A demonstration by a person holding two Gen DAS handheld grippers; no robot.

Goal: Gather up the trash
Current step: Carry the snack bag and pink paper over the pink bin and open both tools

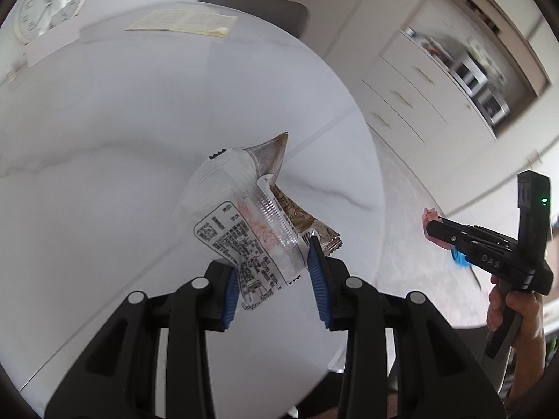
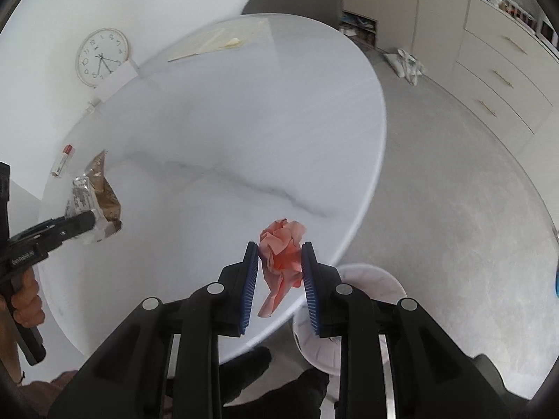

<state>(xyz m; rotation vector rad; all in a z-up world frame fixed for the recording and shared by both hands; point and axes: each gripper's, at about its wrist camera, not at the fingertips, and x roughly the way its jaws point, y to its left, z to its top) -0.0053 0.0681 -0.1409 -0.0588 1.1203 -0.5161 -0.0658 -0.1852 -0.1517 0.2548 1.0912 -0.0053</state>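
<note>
My left gripper (image 1: 274, 272) is shut on a bunch of snack wrappers (image 1: 255, 216), one clear and white with printed text, one brown, held above the white marble table (image 1: 122, 122). The wrappers also show in the right wrist view (image 2: 94, 202), with the left gripper (image 2: 82, 225) at the left edge. My right gripper (image 2: 279, 265) is shut on a crumpled pink paper (image 2: 283, 255), held over the table's near edge. The right gripper (image 1: 436, 230) and the pink paper (image 1: 429, 218) show at the right of the left wrist view.
A white bin (image 2: 349, 310) stands on the floor below the table edge, under my right gripper. A small red and white packet (image 2: 63, 162) lies at the table's left. A paper sheet (image 1: 181, 21), a clock (image 2: 102, 56) and a grey chair (image 2: 297, 0) are at the far side.
</note>
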